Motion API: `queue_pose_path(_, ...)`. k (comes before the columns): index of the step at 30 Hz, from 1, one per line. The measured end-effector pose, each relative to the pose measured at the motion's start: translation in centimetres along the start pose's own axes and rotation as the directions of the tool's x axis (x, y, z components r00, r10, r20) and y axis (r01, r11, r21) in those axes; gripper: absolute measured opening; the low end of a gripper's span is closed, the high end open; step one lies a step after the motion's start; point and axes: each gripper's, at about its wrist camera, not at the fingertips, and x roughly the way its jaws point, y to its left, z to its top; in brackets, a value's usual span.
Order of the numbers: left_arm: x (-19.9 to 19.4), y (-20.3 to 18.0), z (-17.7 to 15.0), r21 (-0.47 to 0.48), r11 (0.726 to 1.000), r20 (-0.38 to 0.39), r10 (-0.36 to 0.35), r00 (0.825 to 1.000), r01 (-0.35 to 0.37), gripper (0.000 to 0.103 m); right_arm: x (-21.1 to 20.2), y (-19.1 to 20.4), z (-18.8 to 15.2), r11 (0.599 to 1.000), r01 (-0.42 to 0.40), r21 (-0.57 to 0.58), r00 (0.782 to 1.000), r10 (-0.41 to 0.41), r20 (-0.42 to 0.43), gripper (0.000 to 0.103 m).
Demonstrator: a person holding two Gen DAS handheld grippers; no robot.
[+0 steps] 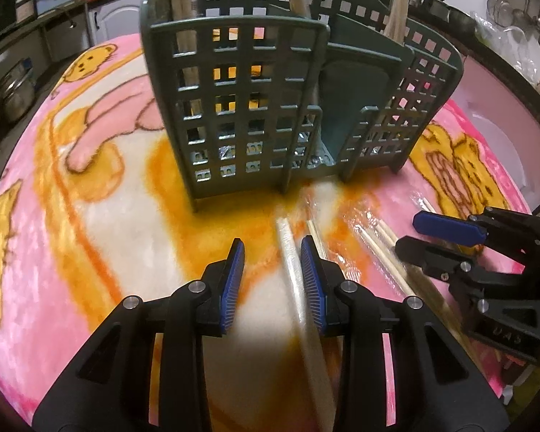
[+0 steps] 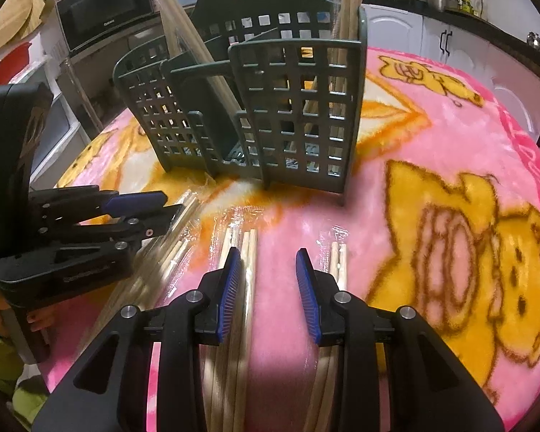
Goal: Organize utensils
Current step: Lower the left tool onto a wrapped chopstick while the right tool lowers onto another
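While both tongs sit low over the pink cartoon blanket [image 1: 36, 259] covering the surface, we see the green utensil caddy [image 1: 255, 108] upright at upper centre of both views, with wooden chopsticks [image 1: 183, 3] standing in its compartments. More wrapped chopstick packs [image 2: 241, 248] lie flat on the blanket in front of it.

Left tongs [image 1: 271, 248], lower centre of the left wrist view: partly spread, one wrapped chopstick pack [image 1: 295, 280] lying between the pads and against the right-hand pad; the left pad is clear of it. We can't tell if it's actually gripped.

Right tongs [image 2: 268, 259], lower centre of the right wrist view: partly spread, bare blanket in the gap. One pack sits just under the left-hand pad, another pack [image 2: 338, 262] just outside the right-hand pad. Nothing pinched.

Each tool also shows at the edge of the other's view. Kitchen cabinets [image 2: 432, 39] and a microwave [image 2: 104, 10] are along the top of the frame.
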Motion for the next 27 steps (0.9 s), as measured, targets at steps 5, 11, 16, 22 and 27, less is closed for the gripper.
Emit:
queue_pose_path(5,0.5,0.1,0.6,-0.007,1.0,0.002,0.011,1.0,-0.011,0.026,0.4,0.4,0.4,1.0,0.005,-0.019,1.0,-0.005,-0.008,0.031)
queue_pose_path(11,0.6,0.8,0.9,-0.033,0.999,0.006,0.001,1.0,-0.001,0.026,1.0,1.0,1.0,0.999,0.016,-0.049,1.0,-0.017,-0.018,0.031)
queue_pose_path(16,0.4,1.6,0.9,-0.053,0.999,0.008,-0.001,1.0,0.002,0.023,1.8,1.7,1.7,0.998,0.018,-0.066,0.999,-0.019,-0.026,0.031)
queue_pose_path(22,0.1,3.1,0.9,-0.1,0.995,0.011,0.01,1.0,-0.009,0.023,2.8,1.4,2.5,0.999,0.009,-0.048,0.999,-0.01,-0.04,0.031)
queue_pose_path(27,0.2,3.7,1.0,-0.122,0.993,0.013,0.002,1.0,0.0,0.021,3.2,1.7,2.8,0.998,0.019,-0.056,0.999,-0.022,-0.042,0.026)
